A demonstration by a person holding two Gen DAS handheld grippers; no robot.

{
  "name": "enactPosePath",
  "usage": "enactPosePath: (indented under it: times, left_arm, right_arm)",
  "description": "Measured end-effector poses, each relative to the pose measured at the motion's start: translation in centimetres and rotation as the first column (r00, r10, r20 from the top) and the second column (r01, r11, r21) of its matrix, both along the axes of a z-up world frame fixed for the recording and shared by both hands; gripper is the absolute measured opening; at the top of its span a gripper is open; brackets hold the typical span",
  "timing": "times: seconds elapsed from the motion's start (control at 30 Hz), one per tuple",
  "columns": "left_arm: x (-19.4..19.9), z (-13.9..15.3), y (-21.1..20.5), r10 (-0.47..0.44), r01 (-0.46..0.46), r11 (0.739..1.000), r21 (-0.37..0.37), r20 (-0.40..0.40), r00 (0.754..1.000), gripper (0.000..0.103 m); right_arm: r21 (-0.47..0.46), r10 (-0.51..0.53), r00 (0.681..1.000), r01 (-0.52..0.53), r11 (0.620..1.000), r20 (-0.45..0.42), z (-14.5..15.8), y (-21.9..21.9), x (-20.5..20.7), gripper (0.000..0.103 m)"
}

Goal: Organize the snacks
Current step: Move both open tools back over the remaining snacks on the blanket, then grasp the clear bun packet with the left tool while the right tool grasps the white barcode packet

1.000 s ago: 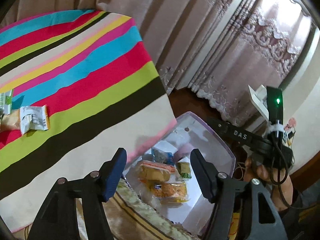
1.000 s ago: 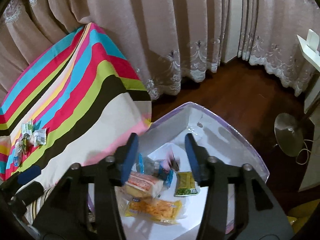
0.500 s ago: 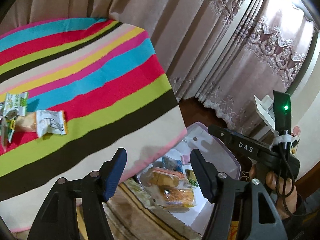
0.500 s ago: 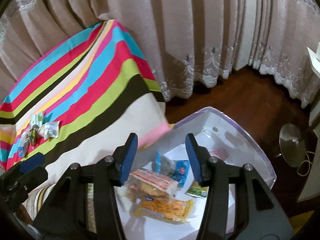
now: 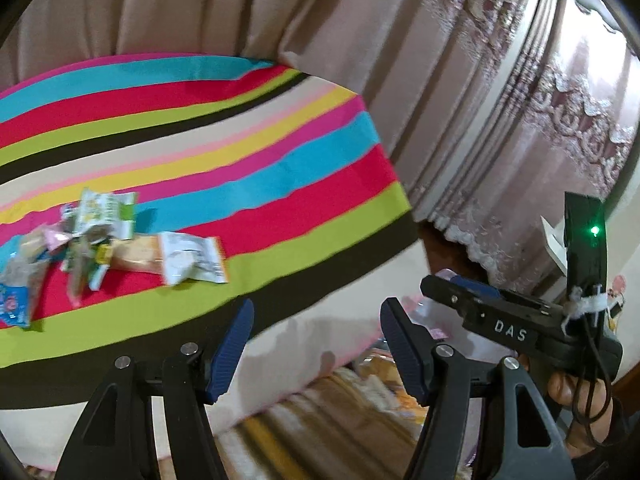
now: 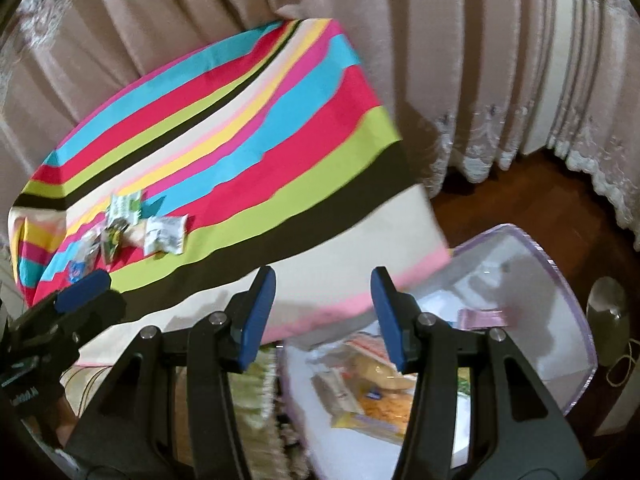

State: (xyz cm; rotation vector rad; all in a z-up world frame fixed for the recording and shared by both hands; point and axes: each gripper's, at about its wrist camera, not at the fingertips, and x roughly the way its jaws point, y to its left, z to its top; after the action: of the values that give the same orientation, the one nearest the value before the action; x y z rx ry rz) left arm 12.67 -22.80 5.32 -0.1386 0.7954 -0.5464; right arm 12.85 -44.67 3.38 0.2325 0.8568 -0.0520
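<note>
A pile of small snack packets (image 5: pixel 108 240) lies on the striped tablecloth (image 5: pixel 248 184); it also shows in the right wrist view (image 6: pixel 132 228). A clear plastic bin (image 6: pixel 560 280) stands on the floor at the table's right end and holds several snack packets (image 6: pixel 376 384). My left gripper (image 5: pixel 316 344) is open and empty, above the table's near edge. My right gripper (image 6: pixel 324 316) is open and empty, above the table edge and the bin's left side. The right gripper also shows in the left wrist view (image 5: pixel 460 284).
Beige curtains (image 6: pixel 360 40) hang behind the table. Dark wooden floor (image 6: pixel 500 200) lies to the right. A round metal stand base (image 6: pixel 608 312) sits on the floor past the bin. A patterned fabric edge (image 5: pixel 320 420) lies below the table's near side.
Both grippers have swung left, from the bin toward the table. The snack pile has come further into view. Both stay open and empty.
</note>
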Motion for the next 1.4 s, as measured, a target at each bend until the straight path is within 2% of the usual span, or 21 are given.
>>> enactPosePath:
  times: [0.3,0.63,1.1,1.4]
  left_arm:
    - [1.6,-0.7,6.8,0.144,-0.145,0.989,0.033,0.011,0.989,0.067]
    - [3.9,-1.9,13.2,0.277,-0.276,0.96,0.043,-0.01,0.961,0.067]
    - [6.6,-2.7,18.0,0.381,-0.381,0.924,0.021,-0.026,0.924,0.067]
    - [9.5,-3.5,21.6,0.468,-0.471,0.882,-0.026,-0.075,0.88,0.067]
  right_arm:
    - [-0.009,0.116,0.993,-0.116,0.993,-0.022,-0.9,5.7,3.2,0.063]
    - [0.015,0.208,0.977,-0.207,0.978,-0.042,-1.9,10.5,7.1,0.064]
    - [0.079,0.227,0.972,-0.222,0.972,-0.064,-3.5,14.2,10.7,0.064]
    - [0.092,0.226,0.971,-0.218,0.972,-0.083,-4.8,15.6,12.4,0.064]
